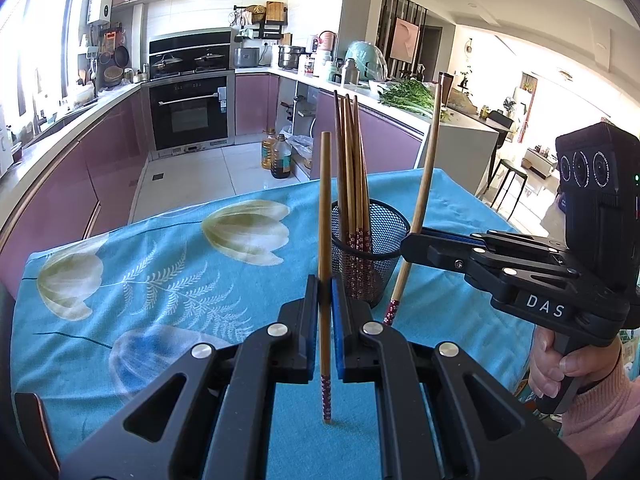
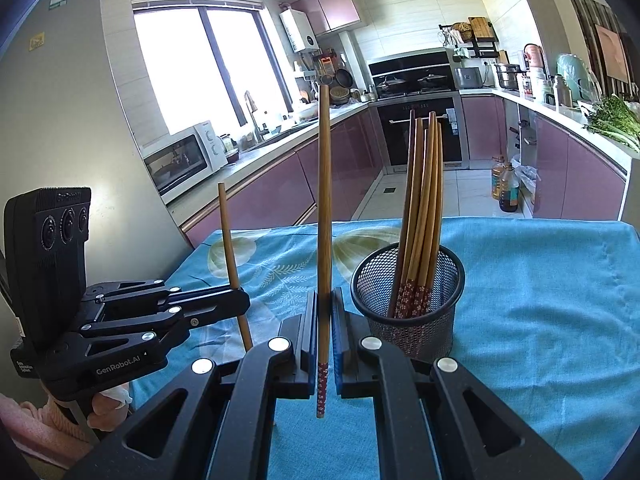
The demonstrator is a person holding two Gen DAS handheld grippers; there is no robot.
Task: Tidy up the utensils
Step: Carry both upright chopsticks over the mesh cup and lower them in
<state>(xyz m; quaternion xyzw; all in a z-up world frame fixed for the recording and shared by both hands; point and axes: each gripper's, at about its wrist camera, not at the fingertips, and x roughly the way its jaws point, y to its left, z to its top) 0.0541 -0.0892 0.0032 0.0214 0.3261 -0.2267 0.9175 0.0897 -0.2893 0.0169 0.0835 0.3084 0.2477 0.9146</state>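
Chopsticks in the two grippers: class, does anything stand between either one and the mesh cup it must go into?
Nothing visible does. Each chopstick is held upright beside the mesh cup, whose open top already holds other chopsticks but has room.

One black mesh holder (image 2: 408, 304) stands on one blue floral cloth (image 2: 540, 300). Chopsticks inside the holder (image 2: 424, 200): about six, overlap prevents an exact count. Chopsticks outside the holder: two, one left of it (image 1: 325, 240), one right of it (image 1: 424, 184).

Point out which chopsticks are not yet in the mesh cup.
Two: the chopstick in the left claw and the chopstick in the right claw. The rest stand in the mesh cup.
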